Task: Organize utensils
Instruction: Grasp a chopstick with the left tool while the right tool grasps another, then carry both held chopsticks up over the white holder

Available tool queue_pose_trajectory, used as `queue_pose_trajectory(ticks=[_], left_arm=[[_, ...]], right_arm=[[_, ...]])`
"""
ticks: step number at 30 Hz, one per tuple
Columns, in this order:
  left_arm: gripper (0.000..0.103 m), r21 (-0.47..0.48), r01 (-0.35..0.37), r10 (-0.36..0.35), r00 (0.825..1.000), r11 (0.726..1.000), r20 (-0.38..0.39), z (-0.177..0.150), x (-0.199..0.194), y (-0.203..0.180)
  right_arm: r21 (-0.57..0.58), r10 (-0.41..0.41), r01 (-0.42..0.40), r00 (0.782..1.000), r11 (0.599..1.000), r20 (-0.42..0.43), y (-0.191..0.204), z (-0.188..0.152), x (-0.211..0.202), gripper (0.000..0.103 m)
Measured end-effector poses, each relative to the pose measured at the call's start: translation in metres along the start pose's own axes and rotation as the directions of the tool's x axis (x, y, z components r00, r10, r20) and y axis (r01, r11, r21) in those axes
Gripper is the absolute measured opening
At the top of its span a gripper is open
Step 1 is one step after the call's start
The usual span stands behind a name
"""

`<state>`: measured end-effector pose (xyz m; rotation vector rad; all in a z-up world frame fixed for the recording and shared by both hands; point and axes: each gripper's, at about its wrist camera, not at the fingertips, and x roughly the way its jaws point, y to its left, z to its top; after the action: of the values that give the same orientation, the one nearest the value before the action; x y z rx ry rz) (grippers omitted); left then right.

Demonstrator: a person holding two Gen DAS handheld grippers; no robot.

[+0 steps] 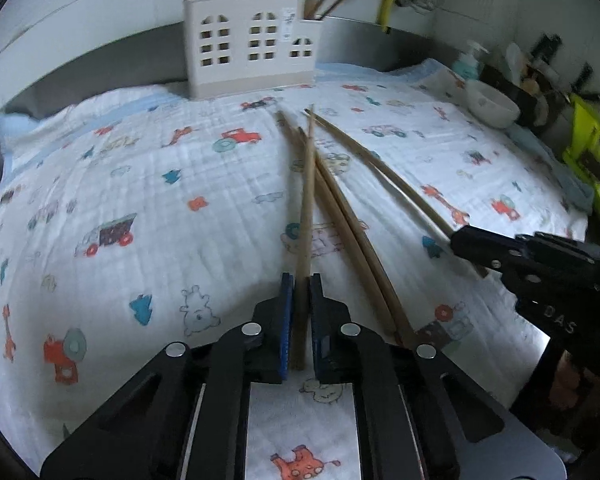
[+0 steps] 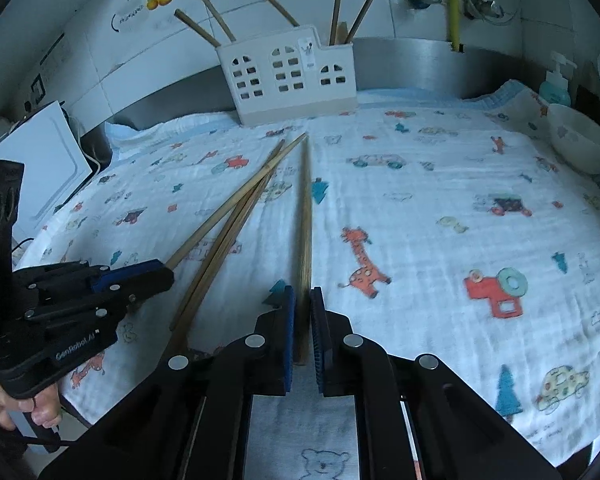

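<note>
Each claw pinches one chopstick: left claw [image 1: 299, 296] and right claw [image 2: 302, 308], both sticks' long axes pointing straight ahead at the white holder [image 2: 288, 76] across the cloth; two more lie between

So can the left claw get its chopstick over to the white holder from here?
Probably yes. The left claw grips one chopstick, and only bare cloth lies between it and the holder, whose top is open.
</note>
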<state>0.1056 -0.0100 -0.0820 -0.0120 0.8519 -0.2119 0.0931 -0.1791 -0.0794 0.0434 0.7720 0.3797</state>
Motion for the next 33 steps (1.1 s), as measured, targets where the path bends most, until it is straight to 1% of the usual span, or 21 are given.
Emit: queue_pose_trajectory(ticks=[2,3,7,9,12,15,19,24,29,33], left_arm=[[0.006,-0.02,0.003,-0.002,1.0,1.0,0.015,0.001,-0.003,0.002],[0.005,-0.032,0.015,-0.014,1.0,0.999,0.022,0.003,-0.006,0.004],[0.005,-0.037,0.076,-0.074,0.995,0.996,0.06,0.014,-0.021,0.003],[0.005,-0.043,0.116,-0.112,0.99,0.992,0.083,0.022,-0.03,0.006],[0.005,-0.047,0.126,-0.12,0.985,0.991,0.122,0.035,-0.042,0.009],[0.005,-0.052,0.137,-0.129,0.981,0.989,0.144,0.046,-0.049,0.015],[0.005,-0.042,0.136,-0.129,0.981,0.99,0.147,0.058,-0.052,0.021],[0.005,-0.001,0.135,-0.134,0.98,0.991,0.147,0.081,-0.058,0.024],[0.005,0.022,0.126,-0.128,0.98,0.992,0.152,0.111,-0.061,0.029],[0.005,0.042,0.122,-0.127,0.981,0.992,0.148,0.136,-0.06,0.032]], right_arm=[[-0.004,0.0,0.0,1.0,1.0,0.021,-0.002,0.004,-0.008,0.007],[-0.008,0.001,0.0,0.999,1.0,0.032,-0.003,0.007,-0.013,0.007],[-0.046,-0.003,0.008,0.995,0.999,0.105,-0.004,0.025,-0.038,0.007],[-0.065,0.0,0.01,0.989,0.998,0.149,-0.005,0.039,-0.053,0.007],[-0.09,0.014,0.004,0.98,0.996,0.199,-0.005,0.061,-0.069,0.007],[-0.112,0.041,-0.017,0.975,0.994,0.218,-0.005,0.08,-0.078,0.007],[-0.136,0.071,-0.042,0.973,0.99,0.22,-0.006,0.1,-0.083,0.007],[-0.185,0.1,-0.058,0.968,0.981,0.229,-0.003,0.138,-0.091,0.007],[-0.247,0.088,-0.024,0.964,0.969,0.251,0.002,0.183,-0.098,0.007],[-0.273,0.088,-0.008,0.955,0.962,0.283,0.003,0.221,-0.103,0.007]])
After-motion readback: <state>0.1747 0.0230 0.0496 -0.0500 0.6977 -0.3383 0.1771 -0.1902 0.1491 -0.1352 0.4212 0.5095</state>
